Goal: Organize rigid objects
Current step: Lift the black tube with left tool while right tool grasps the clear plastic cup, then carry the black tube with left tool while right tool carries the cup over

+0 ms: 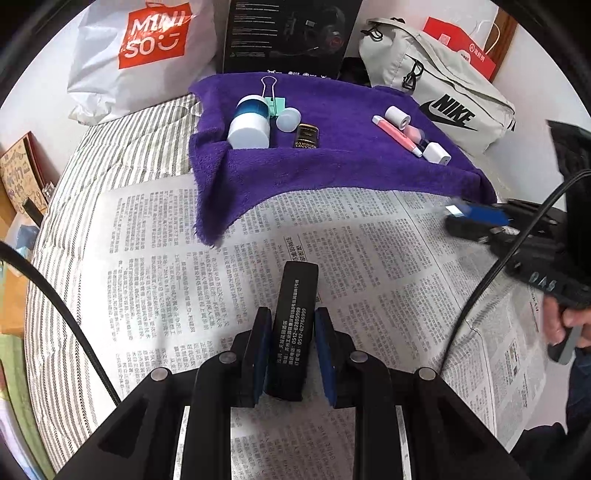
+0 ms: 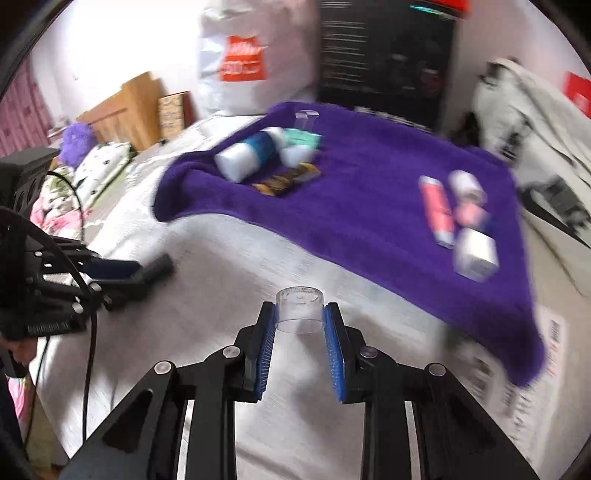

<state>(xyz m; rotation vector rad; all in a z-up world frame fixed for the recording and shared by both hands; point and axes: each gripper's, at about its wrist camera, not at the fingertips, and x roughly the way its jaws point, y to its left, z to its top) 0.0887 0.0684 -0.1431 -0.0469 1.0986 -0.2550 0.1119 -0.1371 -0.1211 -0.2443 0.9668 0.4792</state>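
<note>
My left gripper (image 1: pixel 292 325) is shut on a black box with white print (image 1: pixel 293 325) and holds it over the newspaper (image 1: pixel 369 258). My right gripper (image 2: pixel 299 317) is shut on a clear plastic cap (image 2: pixel 300 309); it also shows at the right of the left wrist view (image 1: pixel 465 218). On the purple towel (image 1: pixel 332 166) lie a white and blue bottle (image 1: pixel 251 123), a mint binder clip (image 1: pixel 275 101), a small white cap (image 1: pixel 288 119), a black and gold box (image 1: pixel 306 136), a pink marker (image 1: pixel 397 136), a white roll (image 1: pixel 398 116) and a white block (image 1: pixel 437 153).
A Miniso bag (image 1: pixel 147 48), a black carton (image 1: pixel 288 33) and a grey Nike bag (image 1: pixel 443 88) stand behind the towel. A striped bedsheet (image 1: pixel 122 155) lies under the newspaper. My left gripper (image 2: pixel 147 273) shows in the right wrist view. The right wrist view is blurred.
</note>
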